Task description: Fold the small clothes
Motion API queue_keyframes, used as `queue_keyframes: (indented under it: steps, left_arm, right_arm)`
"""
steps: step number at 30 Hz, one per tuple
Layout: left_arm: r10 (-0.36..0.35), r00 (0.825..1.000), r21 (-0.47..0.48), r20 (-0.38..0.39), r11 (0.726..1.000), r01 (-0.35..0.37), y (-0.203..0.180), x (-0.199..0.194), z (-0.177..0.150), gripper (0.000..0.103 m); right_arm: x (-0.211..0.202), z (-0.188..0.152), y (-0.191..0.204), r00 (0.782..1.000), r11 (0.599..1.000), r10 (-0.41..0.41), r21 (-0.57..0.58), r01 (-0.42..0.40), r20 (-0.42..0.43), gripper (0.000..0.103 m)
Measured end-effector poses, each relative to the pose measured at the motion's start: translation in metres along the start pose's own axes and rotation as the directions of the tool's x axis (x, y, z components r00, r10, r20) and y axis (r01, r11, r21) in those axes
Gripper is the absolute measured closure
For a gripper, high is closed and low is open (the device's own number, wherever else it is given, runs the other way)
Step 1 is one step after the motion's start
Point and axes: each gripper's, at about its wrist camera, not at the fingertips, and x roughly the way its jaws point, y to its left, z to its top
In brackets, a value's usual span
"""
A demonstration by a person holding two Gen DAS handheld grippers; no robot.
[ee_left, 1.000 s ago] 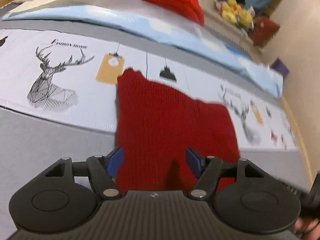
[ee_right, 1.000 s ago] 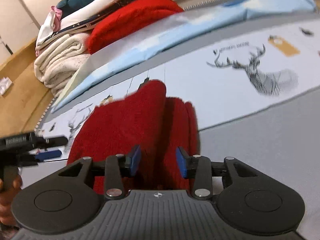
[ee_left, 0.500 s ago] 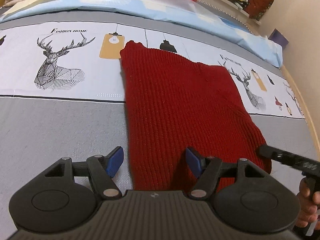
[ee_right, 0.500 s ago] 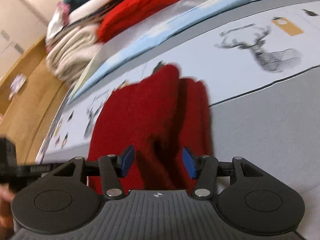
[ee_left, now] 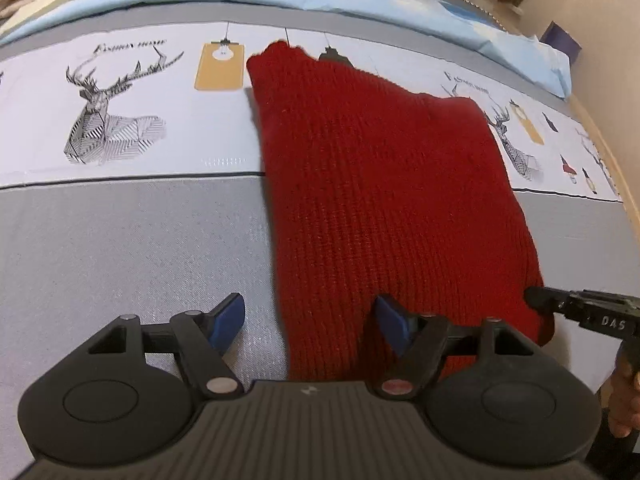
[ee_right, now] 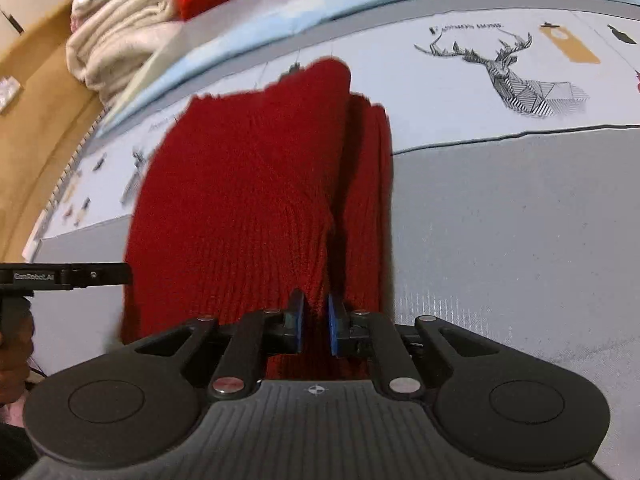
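The red knit garment lies flat on the bed, spread across the grey band and up onto the white strip of the bedsheet with its deer print. In the right wrist view one long side is doubled over, so a narrower red strip shows beside the main panel. The right gripper sits at the near hem, and its jaws have just been closing: the blue pads are now almost together with a ridge of the red knit pinched between them, right at the fold line. Over on the other side, the left gripper hovers at the near left corner of the garment, jaws spread wide and just been opening a touch more; one pad is over the grey sheet, the other over the red knit, neither pressing on it. A stack of folded cream and red laundry sits at the far edge of the bed, well apart from the work
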Motion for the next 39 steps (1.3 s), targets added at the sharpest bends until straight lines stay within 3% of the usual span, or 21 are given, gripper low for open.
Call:
queue_keyframes:
  steps: [12,17,21,24,27,29,33,36,39]
  left_arm:
    - [0.012,1.000,0.028,0.012,1.000,-0.013,-0.014,-0.004,-0.002,0.026]
    - [0.053,0.999,0.035,0.004,0.998,-0.053,-0.019,-0.003,-0.005,0.026]
    - [0.102,0.990,0.034,0.100,0.994,-0.105,-0.026,-0.031,-0.008,0.024]
    - [0.142,0.969,0.048,0.200,0.987,-0.155,-0.037,-0.067,-0.017,0.019]
    - [0.152,0.941,0.053,0.302,0.983,-0.176,-0.051,-0.106,-0.038,0.015]
    - [0.154,0.921,0.036,0.357,0.983,-0.179,-0.060,-0.131,-0.058,0.007]
    - [0.157,0.896,0.011,0.416,0.984,-0.178,-0.079,-0.159,-0.110,0.003]
    - [0.193,0.893,-0.024,0.407,0.979,-0.200,-0.091,-0.161,-0.149,0.002]
    - [0.196,0.916,-0.055,0.351,0.980,-0.189,-0.098,-0.153,-0.177,0.002]
  right_arm:
    - [-0.014,0.003,0.009,0.997,0.998,-0.031,-0.059,0.035,0.064,0.076]
    - [-0.005,-0.003,0.010,0.992,0.986,-0.122,-0.112,0.125,0.038,0.053]
    - [-0.025,-0.005,0.016,0.985,0.980,-0.141,-0.128,0.153,0.095,0.050]
    - [-0.051,-0.015,0.023,0.974,0.975,-0.157,-0.129,0.179,0.163,0.048]
    - [-0.083,-0.029,0.032,0.951,0.968,-0.169,-0.138,0.210,0.257,0.037]
    - [-0.105,-0.040,0.038,0.932,0.967,-0.171,-0.127,0.221,0.320,0.029]
    - [-0.141,-0.068,0.047,0.903,0.973,-0.162,-0.089,0.214,0.399,0.017]
    - [-0.161,-0.092,0.057,0.887,0.971,-0.158,-0.093,0.219,0.433,0.016]
    - [-0.172,-0.115,0.067,0.885,0.965,-0.166,-0.115,0.237,0.435,0.015]
